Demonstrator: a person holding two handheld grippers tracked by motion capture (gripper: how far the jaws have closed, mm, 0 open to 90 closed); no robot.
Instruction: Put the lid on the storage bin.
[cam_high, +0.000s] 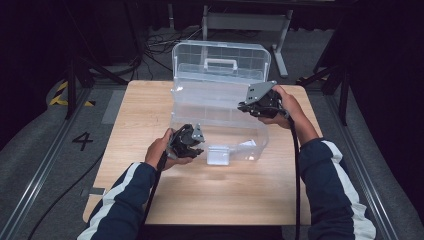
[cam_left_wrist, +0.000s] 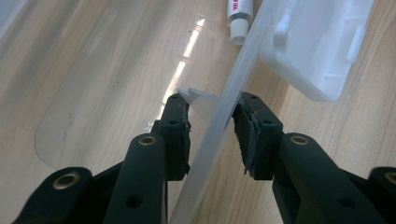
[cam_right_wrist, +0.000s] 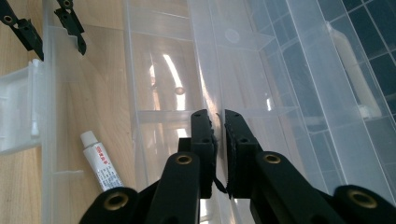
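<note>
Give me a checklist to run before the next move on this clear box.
1. Right gripper shut on the rear edge of the clear box: ok.
2. Left gripper astride the front wall: ok.
3. Left gripper's pads pressing that wall: cannot tell.
4. Lid raised open: ok.
5. Tube lying inside the box, apart from both grippers: ok.
6. Front latch undone: ok.

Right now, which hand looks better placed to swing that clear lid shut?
Probably the right gripper: its fingers pinch the back edge beside the raised lid. The left gripper straddles the box's front wall.
</note>
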